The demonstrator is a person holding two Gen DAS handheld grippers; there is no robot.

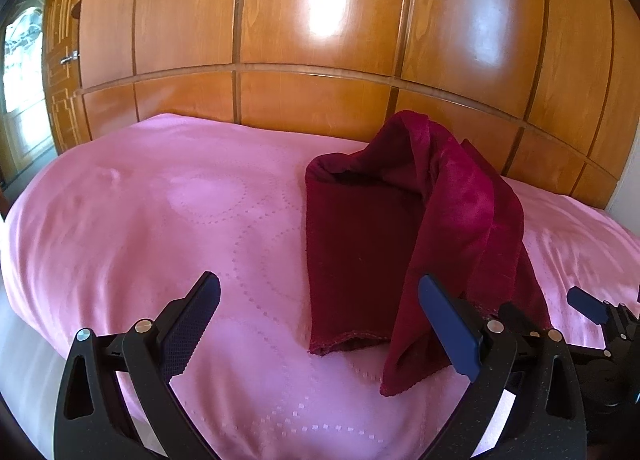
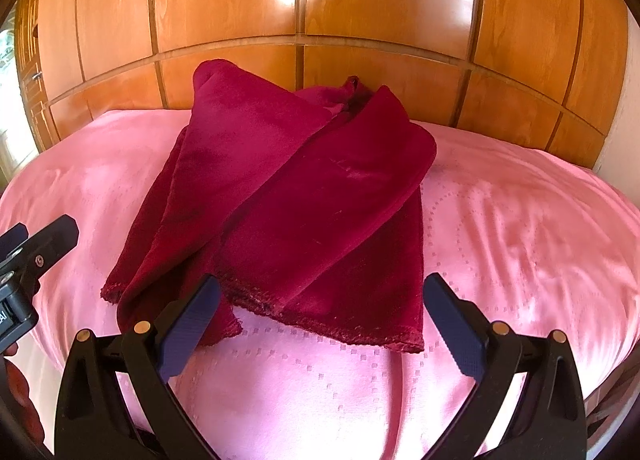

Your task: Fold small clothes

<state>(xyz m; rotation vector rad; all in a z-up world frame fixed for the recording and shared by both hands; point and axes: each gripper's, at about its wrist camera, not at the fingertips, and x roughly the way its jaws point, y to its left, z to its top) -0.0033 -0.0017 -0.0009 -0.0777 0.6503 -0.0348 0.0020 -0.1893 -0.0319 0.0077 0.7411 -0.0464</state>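
A dark red velvety cloth (image 1: 360, 240) lies loosely heaped on a pink bedspread (image 1: 160, 219), with one flap thrown over the rest. My left gripper (image 1: 318, 283) is open just in front of the cloth's near hem, and the draped flap hangs beside its right finger (image 1: 448, 324). In the right wrist view the cloth (image 2: 304, 187) fills the middle, its frayed hem (image 2: 340, 324) facing me. My right gripper (image 2: 323, 284) is open, its fingers on either side of that hem and gripping nothing. The left gripper (image 2: 40, 240) shows at the left edge.
Glossy wooden panelled doors (image 1: 320, 19) rise right behind the bed. A door with a handle (image 1: 68, 57) and a bright window (image 1: 20, 59) are at the far left. Pink bedspread (image 2: 520, 219) stretches to both sides of the cloth.
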